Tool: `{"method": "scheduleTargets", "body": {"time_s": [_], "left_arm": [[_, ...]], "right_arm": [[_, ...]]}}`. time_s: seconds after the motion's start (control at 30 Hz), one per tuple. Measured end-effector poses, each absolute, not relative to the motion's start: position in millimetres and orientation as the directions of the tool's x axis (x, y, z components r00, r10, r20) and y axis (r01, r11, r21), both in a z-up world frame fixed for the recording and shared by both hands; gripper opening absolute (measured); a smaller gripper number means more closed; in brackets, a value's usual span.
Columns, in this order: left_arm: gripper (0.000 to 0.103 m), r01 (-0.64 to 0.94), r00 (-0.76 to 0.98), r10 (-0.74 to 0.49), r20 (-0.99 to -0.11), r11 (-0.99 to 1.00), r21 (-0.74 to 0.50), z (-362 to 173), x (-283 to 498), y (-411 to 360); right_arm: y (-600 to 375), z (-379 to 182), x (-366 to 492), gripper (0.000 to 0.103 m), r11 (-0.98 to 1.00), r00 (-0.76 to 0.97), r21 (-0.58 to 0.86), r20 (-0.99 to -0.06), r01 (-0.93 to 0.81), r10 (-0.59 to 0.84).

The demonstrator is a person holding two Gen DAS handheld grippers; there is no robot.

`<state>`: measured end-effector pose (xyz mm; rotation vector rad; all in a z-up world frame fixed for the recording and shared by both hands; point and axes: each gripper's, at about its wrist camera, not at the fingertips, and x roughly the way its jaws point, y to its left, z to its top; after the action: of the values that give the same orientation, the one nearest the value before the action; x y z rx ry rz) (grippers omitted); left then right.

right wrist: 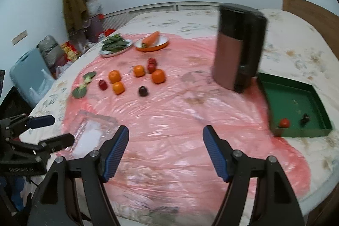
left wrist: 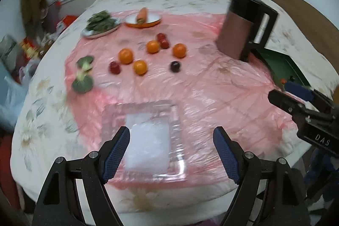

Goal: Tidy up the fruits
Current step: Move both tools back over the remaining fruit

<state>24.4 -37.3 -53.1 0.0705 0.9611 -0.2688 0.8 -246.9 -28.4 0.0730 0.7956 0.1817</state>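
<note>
Above the pink plastic sheet [right wrist: 169, 120], the left gripper [left wrist: 171, 154] and right gripper [right wrist: 165, 149] hang with jaws apart, empty. A clear plastic tray [left wrist: 146, 141] lies under the left. Farther off sit 4 round oranges [left wrist: 125, 56] among small dark-red fruits [left wrist: 114, 67].

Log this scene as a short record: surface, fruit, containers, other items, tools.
surface: bed under pink plastic sheet
fruit: four oranges, e.g.; small red fruits; one dark fruit
containers: clear tray, empty; green box holding two small items
other items: greens plate; carrot dish; tall jug
left tool: open, empty
right tool: open, empty
</note>
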Motion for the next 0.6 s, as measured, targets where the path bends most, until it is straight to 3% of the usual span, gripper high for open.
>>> {"method": "scheduleTargets", "body": {"time_s": [0.33,0.6], "left_arm": [[0.077,0.141,0.542,-0.109,-0.833,0.989,-0.037,-60.8,43.4,-0.1],[0.077,0.137,0.492,-0.139,-0.86,0.987,-0.081,-84.3,96.3,7.3]], "right_arm": [[-224.7,-54.5,23.9,0.103,0.965,0.639,0.169,-0.724,-0.198,0.258],[-223.6,-73.1,61.9,0.103,0.964,0.613,0.184,-0.745,-0.191,0.264]]}}
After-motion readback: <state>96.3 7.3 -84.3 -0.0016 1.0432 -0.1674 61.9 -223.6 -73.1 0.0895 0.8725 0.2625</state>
